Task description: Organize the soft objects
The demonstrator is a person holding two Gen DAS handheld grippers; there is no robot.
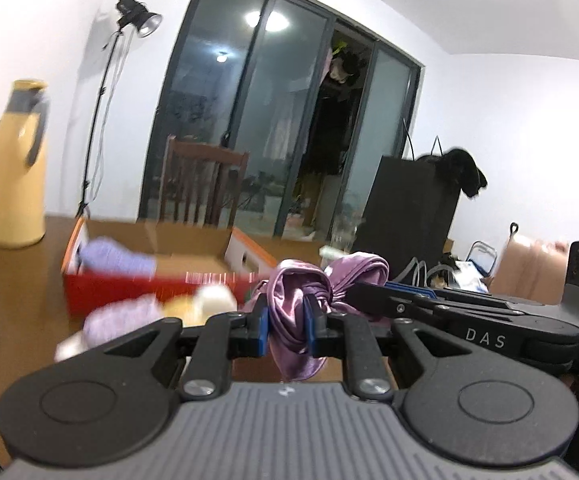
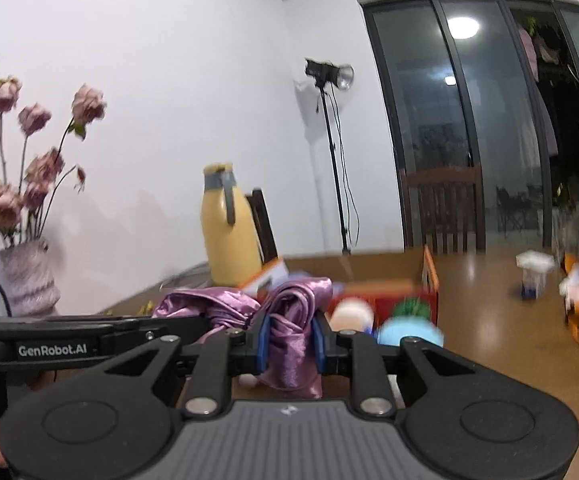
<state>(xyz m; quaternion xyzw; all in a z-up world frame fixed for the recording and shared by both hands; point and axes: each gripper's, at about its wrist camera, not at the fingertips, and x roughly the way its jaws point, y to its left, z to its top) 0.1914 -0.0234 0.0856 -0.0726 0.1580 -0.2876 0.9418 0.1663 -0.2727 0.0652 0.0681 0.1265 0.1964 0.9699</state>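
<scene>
Shiny purple satin cloth [image 1: 289, 312], bunched and twisted, hangs above table.

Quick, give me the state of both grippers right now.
Left gripper: closed on the purple satin cloth.
Right gripper: closed on the same purple satin cloth.

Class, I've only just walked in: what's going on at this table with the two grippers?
A person holds a gripper in each hand, and both are clamped on one shiny purple cloth, held up above the wooden table. The left gripper pinches one bunched end, the right gripper the other, with the cloth slack between them. Behind it sits an open red box already holding a lilac soft item; other soft things lie blurred in front of the box.
</scene>
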